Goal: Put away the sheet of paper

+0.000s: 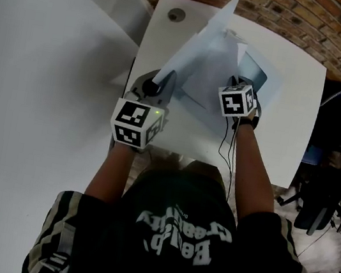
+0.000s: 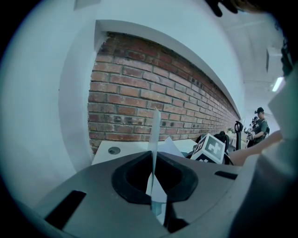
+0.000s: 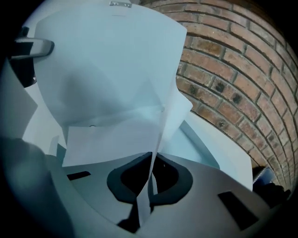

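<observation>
Left gripper (image 1: 158,86) and right gripper (image 1: 236,84) each pinch the near edge of the sheet of paper (image 1: 201,50). The sheet rises up and away from them over the table (image 1: 282,125). What appears to be a bluish folder (image 1: 261,76) lies beneath, nearest the right gripper.

Half under sheet of paper (image 1: 201,50), bluish flat item (image 1: 259,76), distant person (image 2: 260,125) — tiny
</observation>
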{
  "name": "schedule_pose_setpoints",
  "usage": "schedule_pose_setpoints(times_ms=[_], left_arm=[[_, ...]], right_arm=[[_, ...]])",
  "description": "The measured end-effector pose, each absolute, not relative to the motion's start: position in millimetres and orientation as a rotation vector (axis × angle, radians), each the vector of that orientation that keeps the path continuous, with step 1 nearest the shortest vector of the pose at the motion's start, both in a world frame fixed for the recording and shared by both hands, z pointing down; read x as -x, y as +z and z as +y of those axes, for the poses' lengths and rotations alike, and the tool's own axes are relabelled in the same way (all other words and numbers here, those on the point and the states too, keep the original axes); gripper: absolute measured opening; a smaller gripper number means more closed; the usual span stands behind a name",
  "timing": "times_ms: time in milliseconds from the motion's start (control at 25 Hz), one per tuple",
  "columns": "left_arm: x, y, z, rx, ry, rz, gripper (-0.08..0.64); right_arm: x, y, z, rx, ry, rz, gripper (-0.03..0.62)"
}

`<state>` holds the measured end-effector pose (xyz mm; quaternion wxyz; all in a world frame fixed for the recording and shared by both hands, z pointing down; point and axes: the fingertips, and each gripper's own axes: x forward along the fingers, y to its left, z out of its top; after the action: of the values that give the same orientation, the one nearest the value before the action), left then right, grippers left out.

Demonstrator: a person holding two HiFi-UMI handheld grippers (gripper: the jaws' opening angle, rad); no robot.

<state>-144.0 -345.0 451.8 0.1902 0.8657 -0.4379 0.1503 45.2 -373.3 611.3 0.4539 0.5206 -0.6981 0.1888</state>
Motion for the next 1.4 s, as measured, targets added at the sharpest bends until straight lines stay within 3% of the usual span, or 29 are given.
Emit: schedule_pose_setpoints(times_ms=[440, 560, 640, 1000, 1080, 1160, 1400], left_arm=[[143.5, 451.8, -348.9, -2.432, 0.404, -1.204, 0.006], [144.3, 451.4, -351.0, -2.428, 0.402, -1.207, 0.006], [145.2, 451.7, -352.4, -2.425, 0.400, -1.210, 0.006], [143.8, 451.7, -355.2, -2.424, 0.401, -1.208, 0.006], [143.9, 451.2, -355.2, -2.423, 0.403, -1.205, 0.006], [144.1, 451.8, -355.2, -2.420, 0.403, -1.206, 0.006], [143.6, 453.0, -355.4, -2.413, 0.407, -1.205, 0.006]], right_arm=[[-29.3, 635.5, -388.9, -1.240, 0.442, -1.674, 0.001], [-35.5, 628.6, -385.9, -1.229, 0.401, -1.624, 0.119], [-40.7, 618.3, -383.1, -1.227, 0.355, -1.613, 0.155], [-75.9, 515.3, -386.4, -1.470, 0.082, -1.644, 0.183], [-71.9, 491.1, -395.5, -1.541, -0.033, -1.675, 0.140], [-63.1, 486.1, -405.4, -1.561, -0.098, -1.712, 0.007], [-46.0, 581.9, -422.4, -1.330, 0.193, -1.742, -0.006]])
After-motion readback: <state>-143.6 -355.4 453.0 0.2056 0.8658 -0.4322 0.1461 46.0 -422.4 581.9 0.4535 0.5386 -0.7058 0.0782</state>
